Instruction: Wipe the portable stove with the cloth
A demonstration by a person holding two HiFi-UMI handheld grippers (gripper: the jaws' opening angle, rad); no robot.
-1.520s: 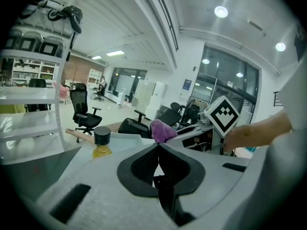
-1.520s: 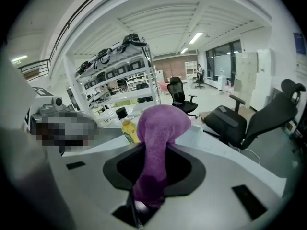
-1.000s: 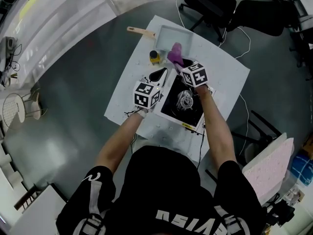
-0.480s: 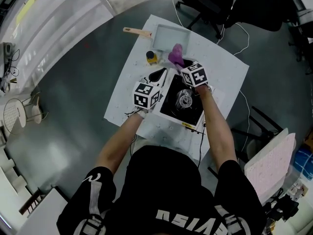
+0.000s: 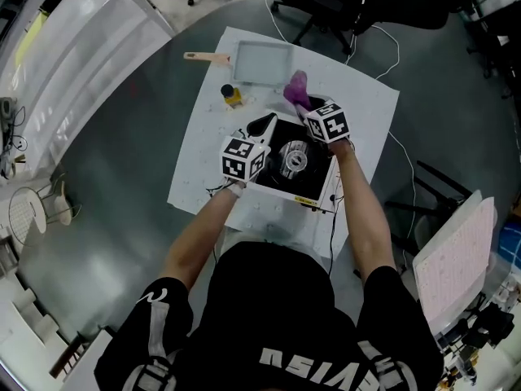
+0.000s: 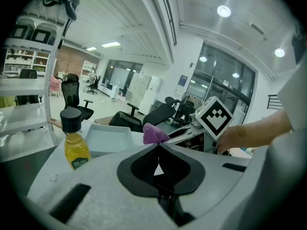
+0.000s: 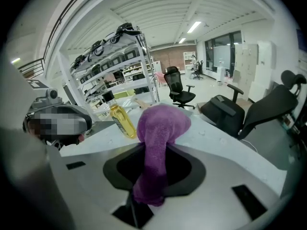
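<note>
Cloth [image 7: 160, 128], clamped in our right gripper [image 7: 153, 150], has moved right along the stove [image 5: 283, 182]; our left gripper [image 6: 157, 146], closed empty, followed; wiping seems barely begun.

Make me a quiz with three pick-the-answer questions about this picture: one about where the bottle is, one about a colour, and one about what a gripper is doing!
1. Where is the bottle? A beside the tray; B inside the tray; C on the floor.
2. What colour is the cloth? A green; B purple; C white.
3. What is the right gripper doing? A open and empty; B holding the bottle; C shut on the cloth.
Answers: 1 A, it stands just off the tray's corner. 2 B, it shows purple in every view. 3 C, the cloth sits pinched between its jaws.
</note>
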